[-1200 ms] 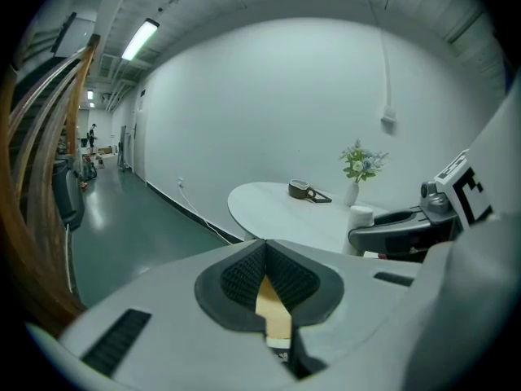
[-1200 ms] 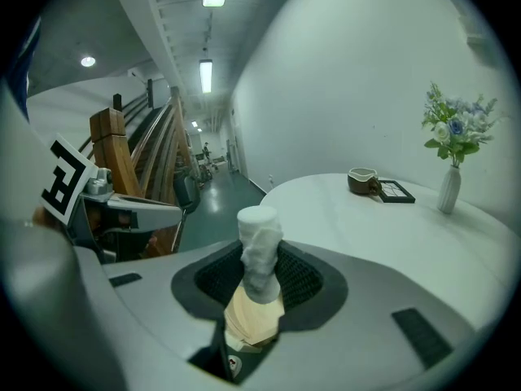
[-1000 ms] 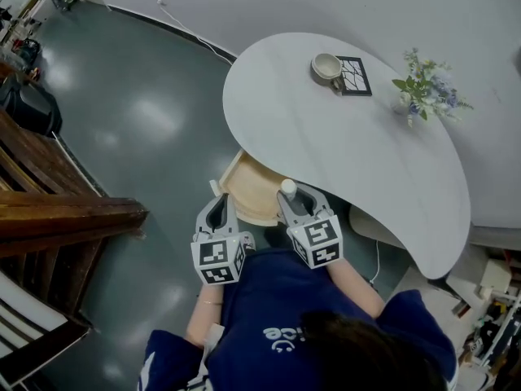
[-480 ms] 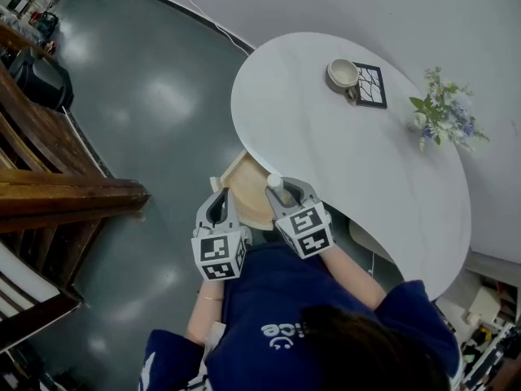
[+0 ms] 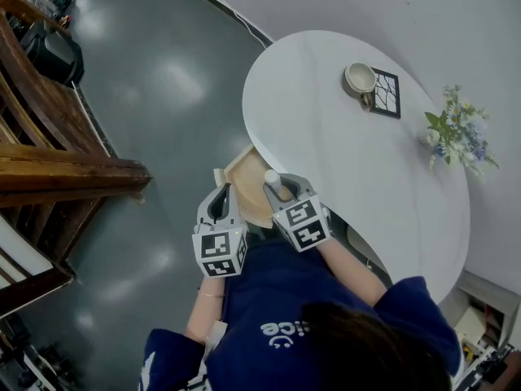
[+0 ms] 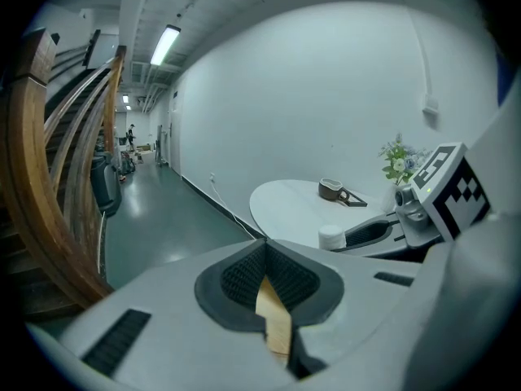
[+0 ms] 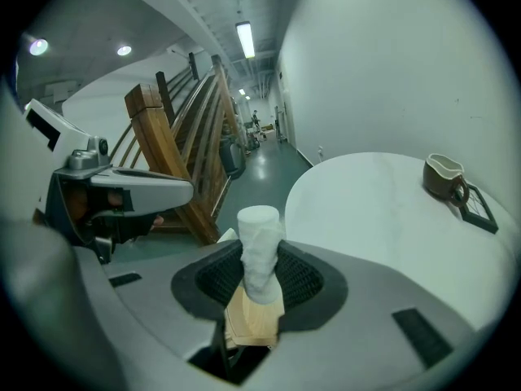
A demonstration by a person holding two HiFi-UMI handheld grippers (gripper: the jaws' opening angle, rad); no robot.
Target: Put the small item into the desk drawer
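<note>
**Desk:** Head view first. What do you have?

**Operator:** I see both tongs low, in front of the person's blue shirt (image 5: 277, 304) at the near edge of the white desk (image 5: 366, 161). The wooden drawer (image 5: 244, 179) stands pulled out from under that edge. My right gripper (image 5: 281, 190) is over the drawer's near part, with the small white item (image 5: 272, 177) upright at its tips. The left gripper (image 5: 221, 202) is just beside it, near the drawer's left corner. Far side of the desk: a mug (image 5: 360, 77) touching a dark square coaster (image 5: 387, 94), and flowers (image 5: 456, 129) well apart to the right. A wooden staircase (image 5: 65, 177) stands on the left, on grey floor.

**Desk:** Left gripper view?

**Operator:** The jaws are pressed together at the tips and I see nothing gripped. Only a sliver of pale wood shows through the slit behind the pads. The right gripper reaches in from the right with the white item at its nose — the desk, mug and flowers lie beyond.

**Desk:** And the right gripper view?

**Operator:** The pads pinch the small white item around its lower half, and its crumpled top stands clear above them. Pale drawer wood sits directly under the jaws — I can't tell whether the item touches it. The left gripper is off to the left, with the staircase behind it.
</note>
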